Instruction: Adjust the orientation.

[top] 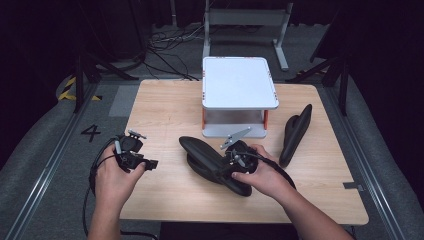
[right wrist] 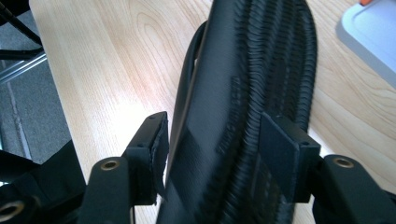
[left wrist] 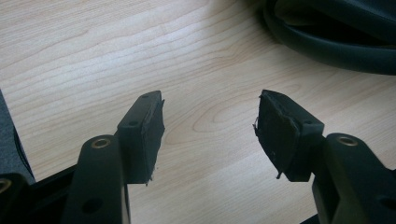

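A pale wooden tabletop (top: 160, 105) stands on grey floor (top: 45, 145) marked "4", with loose cables (top: 170, 42) and dark surroundings behind.

Bright tabletop, dark surroundings

The wooden table (top: 165, 107) was evenly lit from above, while everything around it was left dim. A glare patch was seen on it in the right gripper view, and the edges were softly blurred.

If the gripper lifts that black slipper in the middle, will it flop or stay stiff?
The black slipper would probably sag a little: its ribbed sole looks like soft foam or rubber. It likely weighs little for its size, being thin and hollow. The ribs should stop it slipping between the right gripper pads, and it lies flat, so it won't roll.
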